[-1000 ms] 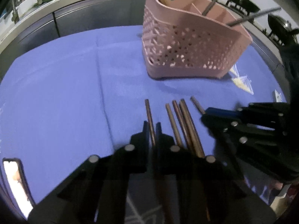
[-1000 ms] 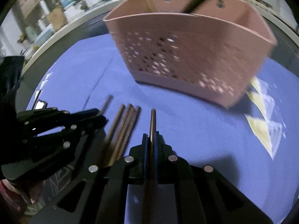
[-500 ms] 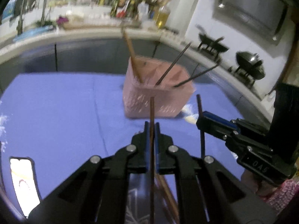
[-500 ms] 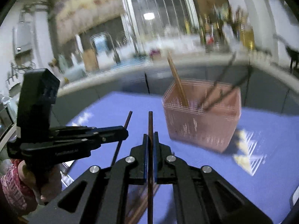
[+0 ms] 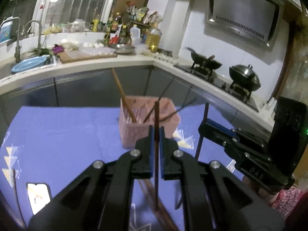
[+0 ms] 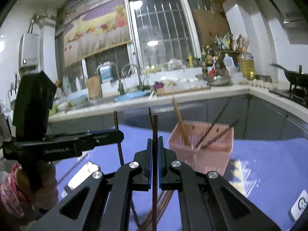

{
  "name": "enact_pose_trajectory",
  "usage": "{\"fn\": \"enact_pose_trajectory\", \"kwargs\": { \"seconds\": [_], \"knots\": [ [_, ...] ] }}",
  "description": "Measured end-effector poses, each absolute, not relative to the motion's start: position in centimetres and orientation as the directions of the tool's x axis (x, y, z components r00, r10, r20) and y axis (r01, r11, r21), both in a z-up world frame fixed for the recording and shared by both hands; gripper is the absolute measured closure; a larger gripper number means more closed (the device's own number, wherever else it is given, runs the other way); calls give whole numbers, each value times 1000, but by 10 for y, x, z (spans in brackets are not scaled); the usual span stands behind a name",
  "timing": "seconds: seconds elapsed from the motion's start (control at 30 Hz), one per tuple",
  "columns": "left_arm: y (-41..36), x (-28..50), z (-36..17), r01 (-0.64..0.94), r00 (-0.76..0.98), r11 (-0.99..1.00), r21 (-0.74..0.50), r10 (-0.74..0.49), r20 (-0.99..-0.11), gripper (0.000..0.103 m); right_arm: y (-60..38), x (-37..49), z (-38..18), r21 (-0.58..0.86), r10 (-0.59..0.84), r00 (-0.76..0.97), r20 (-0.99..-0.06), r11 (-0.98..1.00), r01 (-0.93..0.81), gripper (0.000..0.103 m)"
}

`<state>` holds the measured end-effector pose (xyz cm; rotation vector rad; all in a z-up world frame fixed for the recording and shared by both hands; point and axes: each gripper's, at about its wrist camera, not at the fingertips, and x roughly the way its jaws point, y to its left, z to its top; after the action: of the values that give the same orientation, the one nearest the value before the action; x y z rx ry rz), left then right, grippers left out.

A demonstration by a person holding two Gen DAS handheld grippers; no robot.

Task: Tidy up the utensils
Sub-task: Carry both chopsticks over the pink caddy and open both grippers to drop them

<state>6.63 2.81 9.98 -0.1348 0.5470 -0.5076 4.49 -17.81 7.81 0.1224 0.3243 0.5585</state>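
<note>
Carry step in hand, by the look of it. Left gripper (image 5: 156,132) clenched on one brown chopstick (image 5: 156,154), held near upright; right gripper (image 6: 153,144) clenched on another chopstick (image 6: 154,173), likewise upright. Both raised well above the blue-clothed table (image 5: 57,134). Pink basket (image 6: 202,150) ahead toward the table's far edge, already holding several sticks leaning out over its rim. Remaining chopsticks (image 6: 161,207) lying on the cloth below the grippers. Next, probably: forward over the rim, tips lowered into a compartment, clear of the leaning sticks. Open room on both sides of the basket; phone (image 5: 38,196) near the left edge, counter just behind.
</note>
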Motion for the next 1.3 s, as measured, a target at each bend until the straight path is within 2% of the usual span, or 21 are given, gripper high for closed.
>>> {"fn": "enact_pose_trajectory", "kwargs": {
  "seconds": [0.3,0.43,0.53,0.67,0.93,0.97,1.03,1.07,1.1,1.13,1.17,1.2,1.3],
  "knots": [
    [20,135,206,433,809,877,-208,-481,-339,99,-183,115,159,220,411,910,-60,894,-390,98],
    [9,167,221,409,849,899,-155,-437,-298,99,-179,147,159,193,331,944,-3,926,-324,98],
    [1,191,205,404,843,903,-145,-429,-323,99,-173,168,139,177,294,956,-14,941,-287,98],
    [-9,212,166,400,833,909,-113,-413,-370,99,-174,184,99,194,293,953,-73,942,-275,98],
    [-24,215,95,387,793,915,-114,-393,-465,98,-173,176,56,212,328,930,-167,933,-291,97],
    [-25,211,89,378,791,919,-112,-384,-477,96,-173,172,54,212,331,927,-176,932,-292,97],
    [-26,199,78,341,797,934,-106,-347,-495,82,-174,159,52,207,326,927,-187,935,-287,94],
    [-25,193,76,314,810,944,-102,-323,-490,68,-176,151,52,213,322,929,-180,935,-283,90],
    [-22,183,73,283,830,953,-104,-298,-472,61,-178,142,53,222,321,932,-169,934,-281,85],
    [-19,173,73,262,846,959,-105,-281,-453,52,-180,135,54,227,318,934,-161,933,-278,69],
    [-16,164,74,239,862,965,-105,-261,-435,48,-182,127,56,231,311,939,-148,934,-273,51],
    [-13,152,75,213,879,972,-100,-235,-414,46,-185,115,58,229,302,945,-124,935,-269,45],
    [-5,123,82,158,915,984,-82,-177,-363,42,-189,84,66,222,295,952,-81,937,-271,45]
  ]
}}
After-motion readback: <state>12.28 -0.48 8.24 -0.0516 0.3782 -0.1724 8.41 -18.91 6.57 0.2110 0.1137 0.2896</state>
